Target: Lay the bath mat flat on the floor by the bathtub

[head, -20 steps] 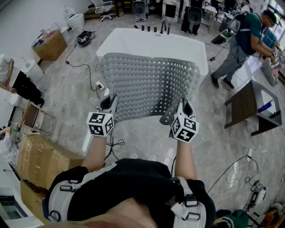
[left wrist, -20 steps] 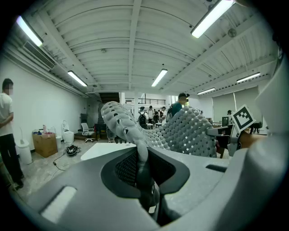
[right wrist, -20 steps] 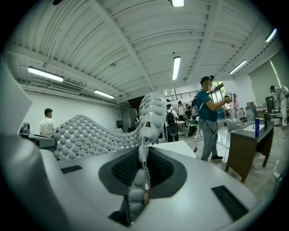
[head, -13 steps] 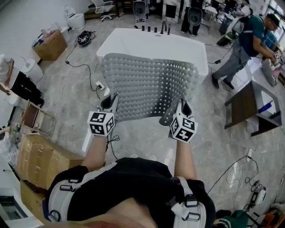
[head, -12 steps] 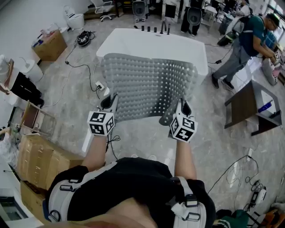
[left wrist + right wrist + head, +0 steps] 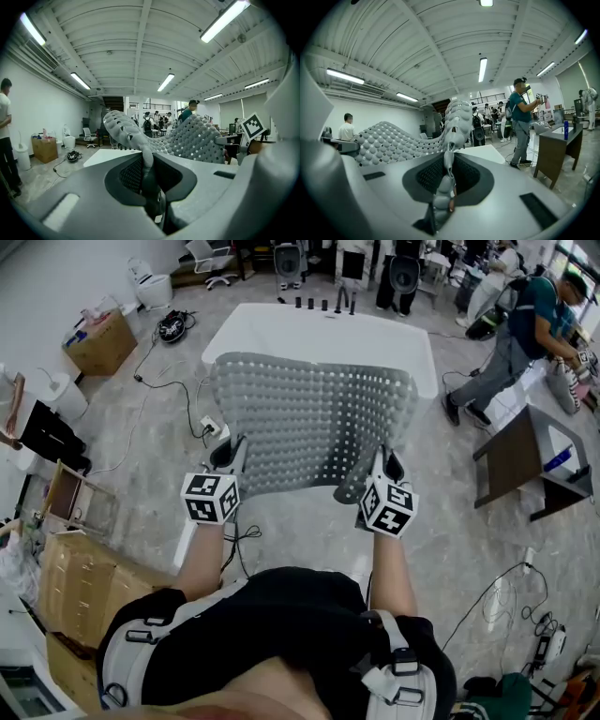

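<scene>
A grey, bumpy, perforated bath mat [image 6: 309, 423] hangs spread in the air between my two grippers, over the near part of the white bathtub [image 6: 328, 334]. My left gripper [image 6: 230, 457] is shut on the mat's near left corner, and the mat's edge [image 6: 145, 159] runs pinched between its jaws. My right gripper [image 6: 384, 465] is shut on the near right corner, where the mat's edge [image 6: 446, 180] sits clamped. The mat's far edge sags toward the tub.
A person [image 6: 511, 338] stands at the right by a dark table [image 6: 530, 460]. Cables and a power strip [image 6: 208, 427] lie on the marble floor left of the tub. Cardboard boxes [image 6: 80, 592] sit at the near left. A toilet [image 6: 150, 282] stands far left.
The view has shifted slightly; the mat and both grippers hold about the same pose. The person at the right has moved a little.
</scene>
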A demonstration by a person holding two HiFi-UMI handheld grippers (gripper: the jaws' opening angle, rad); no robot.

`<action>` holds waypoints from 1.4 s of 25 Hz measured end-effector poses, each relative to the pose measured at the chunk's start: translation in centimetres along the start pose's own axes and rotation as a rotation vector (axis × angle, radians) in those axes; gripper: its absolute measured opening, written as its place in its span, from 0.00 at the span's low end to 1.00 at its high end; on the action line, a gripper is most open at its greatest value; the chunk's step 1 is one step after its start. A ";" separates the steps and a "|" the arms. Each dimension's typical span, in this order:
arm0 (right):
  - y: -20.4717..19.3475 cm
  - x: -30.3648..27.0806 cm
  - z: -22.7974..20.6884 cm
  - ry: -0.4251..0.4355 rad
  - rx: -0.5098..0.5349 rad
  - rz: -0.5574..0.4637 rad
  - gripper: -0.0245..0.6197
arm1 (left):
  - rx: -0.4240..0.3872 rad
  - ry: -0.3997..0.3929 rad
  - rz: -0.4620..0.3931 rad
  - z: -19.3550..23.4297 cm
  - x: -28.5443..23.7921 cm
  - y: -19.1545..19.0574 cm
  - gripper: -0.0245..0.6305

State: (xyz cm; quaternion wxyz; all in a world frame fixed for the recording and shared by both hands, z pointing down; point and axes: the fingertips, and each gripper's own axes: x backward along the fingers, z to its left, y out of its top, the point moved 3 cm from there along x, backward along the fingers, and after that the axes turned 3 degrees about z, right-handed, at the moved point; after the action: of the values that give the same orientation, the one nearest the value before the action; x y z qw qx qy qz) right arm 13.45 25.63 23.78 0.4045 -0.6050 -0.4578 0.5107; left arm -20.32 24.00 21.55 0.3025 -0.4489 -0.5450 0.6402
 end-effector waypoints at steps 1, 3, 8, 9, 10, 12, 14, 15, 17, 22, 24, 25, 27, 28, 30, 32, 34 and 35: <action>0.0 0.0 0.3 -0.005 -0.001 -0.004 0.11 | 0.001 -0.008 -0.003 0.4 0.0 0.0 0.11; -0.3 0.1 0.4 -0.022 -0.009 -0.007 0.11 | 0.006 -0.023 -0.005 0.9 -0.1 -0.3 0.11; -1.2 -0.4 -0.1 -0.055 -0.034 -0.001 0.11 | 0.006 -0.051 0.003 1.5 -1.3 -1.2 0.11; -1.3 -0.7 -0.2 -0.058 -0.033 -0.001 0.11 | 0.004 -0.054 0.004 1.6 -1.7 -1.3 0.11; -1.4 -1.2 -0.4 -0.063 -0.028 -0.002 0.11 | 0.004 -0.055 0.004 1.7 -2.3 -1.3 0.11; -1.3 -2.5 -0.5 -0.072 -0.003 -0.010 0.11 | 0.002 -0.058 0.010 1.9 -3.8 -1.4 0.11; -1.1 -4.2 -0.7 -0.068 0.011 -0.014 0.11 | -0.002 -0.062 0.018 2.1 -5.6 -1.4 0.11; -1.0 -5.3 -0.8 -0.064 0.009 -0.015 0.11 | -0.005 -0.062 0.020 2.3 -6.6 -1.4 0.11; -0.6 -7.9 -1.2 -0.055 0.001 -0.018 0.11 | -0.010 -0.061 0.024 2.9 -8.9 -1.1 0.11; 1.0 -16.4 -3.0 -0.027 -0.026 -0.014 0.11 | -0.024 -0.051 0.033 4.9 -16.8 0.6 0.11; 2.1 -20.1 -3.7 -0.013 -0.028 -0.006 0.11 | -0.022 -0.037 0.038 6.1 -20.3 1.9 0.11; 2.7 -22.0 -4.1 -0.005 -0.027 0.001 0.11 | -0.024 -0.028 0.041 6.6 -22.0 2.5 0.11; 4.1 -25.4 -4.8 0.012 -0.023 0.008 0.11 | -0.039 -0.012 0.045 7.3 -25.3 3.9 0.11; 4.8 -26.9 -5.2 0.019 -0.020 0.009 0.11 | -0.046 -0.004 0.047 7.6 -26.8 4.5 0.11; 6.2 -29.9 -6.1 0.027 -0.015 0.006 0.11 | -0.050 0.009 0.050 8.2 -29.8 5.6 0.11; 7.4 -32.6 -6.9 0.032 -0.015 0.008 0.11 | -0.042 0.017 0.053 8.9 -32.5 6.5 0.11; 8.1 -35.0 -7.5 0.044 -0.013 0.021 0.11 | -0.035 0.024 0.059 9.5 -34.8 7.0 0.11; 8.1 -36.0 -7.7 0.053 -0.009 0.033 0.11 | -0.032 0.027 0.066 9.7 -35.7 6.9 0.11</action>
State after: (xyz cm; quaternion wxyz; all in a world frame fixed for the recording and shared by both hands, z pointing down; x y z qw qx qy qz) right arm 20.08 -11.44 26.08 0.4052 -0.6277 -0.4392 0.4989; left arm -13.66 -13.00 23.60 0.2813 -0.4801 -0.5359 0.6350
